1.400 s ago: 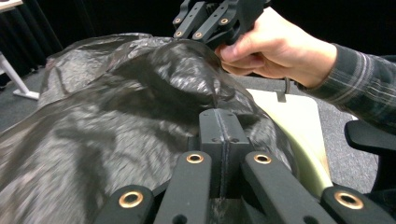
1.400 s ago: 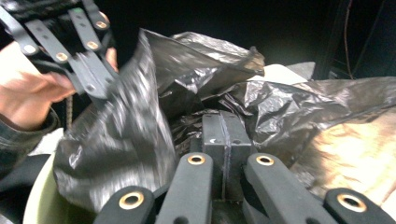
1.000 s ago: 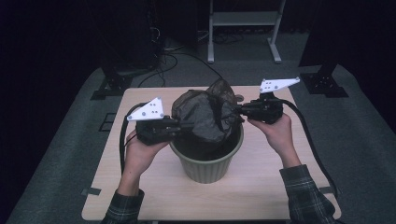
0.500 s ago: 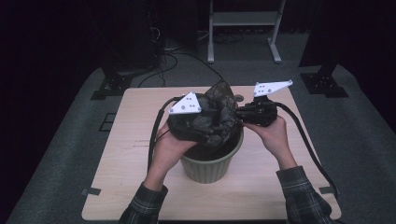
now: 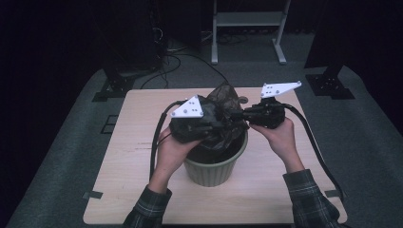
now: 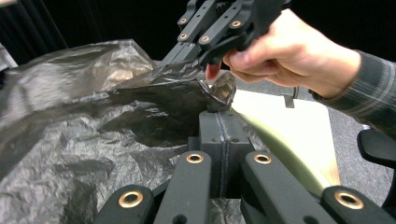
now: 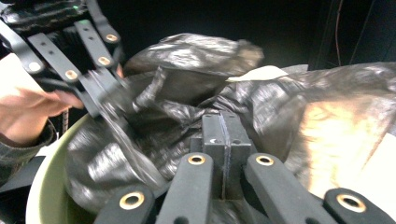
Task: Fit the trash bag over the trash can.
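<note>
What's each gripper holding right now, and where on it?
Both grip the black bin bag over the green bin. The left gripper has just closed on a fold of its edge; the right gripper is clamped on crumpled film near the opening.

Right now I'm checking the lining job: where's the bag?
High view: the bag sits bunched over the green bin at table centre, between the left gripper and right gripper.

Room is lying dim; overhead light is falling mainly on the table [image 5: 142, 190], floor beyond fading to black. Glare is showing on the black plastic bag [image 7: 327, 121]. Motion blur is smearing the left hand-held gripper [image 7: 100, 100] in the right gripper view.
</note>
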{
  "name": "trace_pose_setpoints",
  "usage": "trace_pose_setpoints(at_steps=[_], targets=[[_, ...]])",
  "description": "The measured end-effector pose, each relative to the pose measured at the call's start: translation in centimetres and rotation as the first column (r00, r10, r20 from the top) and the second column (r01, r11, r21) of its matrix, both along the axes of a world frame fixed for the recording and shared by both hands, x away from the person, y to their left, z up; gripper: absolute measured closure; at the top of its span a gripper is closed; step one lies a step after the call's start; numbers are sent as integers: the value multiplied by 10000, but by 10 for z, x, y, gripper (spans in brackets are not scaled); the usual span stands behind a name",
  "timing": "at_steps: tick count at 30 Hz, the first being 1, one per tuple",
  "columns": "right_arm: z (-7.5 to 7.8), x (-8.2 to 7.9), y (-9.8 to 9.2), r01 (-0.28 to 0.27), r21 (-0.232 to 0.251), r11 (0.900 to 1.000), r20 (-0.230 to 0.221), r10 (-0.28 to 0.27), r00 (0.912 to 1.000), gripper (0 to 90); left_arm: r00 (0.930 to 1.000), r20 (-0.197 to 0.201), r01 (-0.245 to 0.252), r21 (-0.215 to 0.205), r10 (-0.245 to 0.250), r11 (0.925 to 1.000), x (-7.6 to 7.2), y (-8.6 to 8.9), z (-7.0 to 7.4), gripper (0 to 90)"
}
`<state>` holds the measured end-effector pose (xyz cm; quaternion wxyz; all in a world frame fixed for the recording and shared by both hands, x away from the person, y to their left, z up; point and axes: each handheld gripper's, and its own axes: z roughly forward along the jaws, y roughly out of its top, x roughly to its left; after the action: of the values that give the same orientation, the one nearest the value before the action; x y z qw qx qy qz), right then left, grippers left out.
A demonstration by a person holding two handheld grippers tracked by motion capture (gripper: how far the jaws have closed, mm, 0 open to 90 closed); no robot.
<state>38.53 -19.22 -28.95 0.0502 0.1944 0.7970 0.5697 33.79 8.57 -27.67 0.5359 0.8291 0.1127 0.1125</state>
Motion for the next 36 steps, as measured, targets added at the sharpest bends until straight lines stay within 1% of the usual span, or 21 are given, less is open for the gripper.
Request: trace_pose_setpoints(at_steps=[4,8,10,14,17,19,22,24,28,32,34,36], targets=[[3,0,-6,197,65,9998,58,-197,9998,900,9999,-49,-135,-80,134,9999,-2,21,1,900],[4,0,-13,462,186,9988,88,-464,9989,900,9993,1,-383,-15,383,9993,-6,42,1,900],[4,1,-17,604,143,9981,79,-605,9981,900,9988,36,-493,17,493,9988,-8,53,1,900],[6,1,-26,848,133,9963,111,-849,9963,900,9959,5,-904,21,904,9959,-11,76,0,900],[6,0,-36,1079,129,9941,119,-1080,9941,900,9931,-5,-1172,-82,1172,9931,-10,89,0,900],[6,-1,-44,1233,176,9922,123,-1235,9923,900,9893,3,-1457,-73,1457,9893,-9,100,1,900],[6,-3,-57,1483,231,9887,114,-1486,9888,900,9839,-100,-1787,-179,1786,9837,-6,113,0,900],[6,-3,-64,1599,251,9868,97,-1602,9870,900,9816,-152,-1907,-250,1904,9813,-4,119,-1,900],[6,-5,-77,1849,257,9824,83,-1852,9827,900,9743,-364,-2234,-275,2224,9743,1,131,-6,900],[2,-7,-93,2251,265,9740,-82,-2249,9743,900,9676,-542,-2482,-267,2465,9683,5,139,-11,900],[1,-8,-99,2412,259,9701,-106,-2410,9705,900,9630,-610,-2643,-255,2624,9641,7,144,-13,900],[-1,-9,-106,2572,289,9659,-194,-2567,9663,900,9604,-655,-2730,-273,2708,9616,8,148,-14,900]])
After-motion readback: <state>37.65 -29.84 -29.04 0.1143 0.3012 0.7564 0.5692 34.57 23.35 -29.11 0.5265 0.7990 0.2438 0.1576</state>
